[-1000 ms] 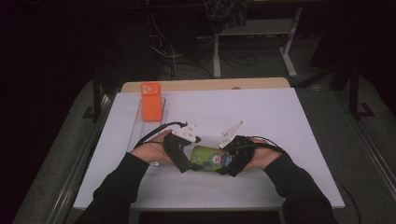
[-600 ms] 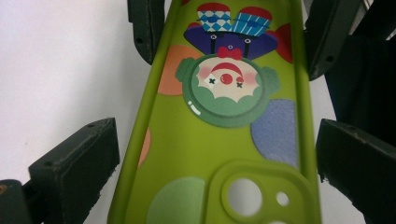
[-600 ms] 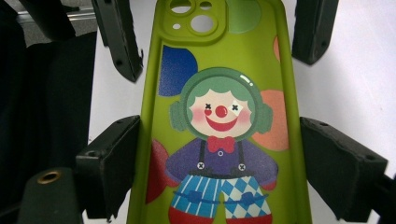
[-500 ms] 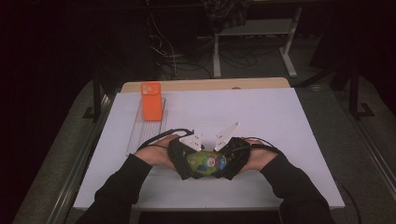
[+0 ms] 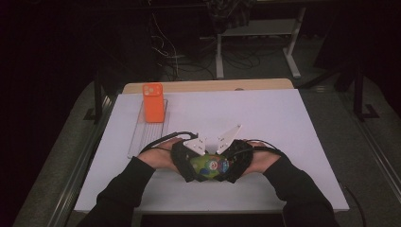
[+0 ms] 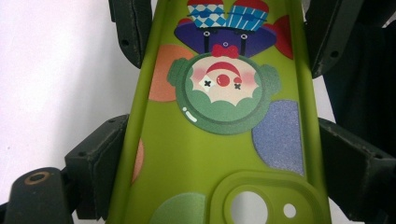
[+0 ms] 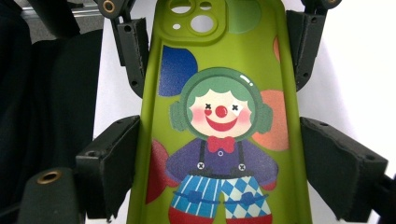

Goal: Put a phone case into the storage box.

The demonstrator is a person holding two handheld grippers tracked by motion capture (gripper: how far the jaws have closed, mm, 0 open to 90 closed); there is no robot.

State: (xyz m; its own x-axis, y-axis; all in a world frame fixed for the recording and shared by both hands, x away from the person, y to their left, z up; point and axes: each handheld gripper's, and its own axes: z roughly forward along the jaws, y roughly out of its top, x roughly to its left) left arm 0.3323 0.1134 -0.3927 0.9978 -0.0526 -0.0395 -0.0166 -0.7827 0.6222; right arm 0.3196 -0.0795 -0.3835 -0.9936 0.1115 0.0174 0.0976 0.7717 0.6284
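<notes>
Hand-held grippers clamp clown-print phone case, no writing

In the high view the white table is evenly lit from above, while the room from nine through three o'clock sinks into near black. Shadows under the forearms are faint, and the picture is soft and grainy. Both gripper views are bright and sharp on the green phone case, with the white ground washed out; their lowest corners blur.
</notes>
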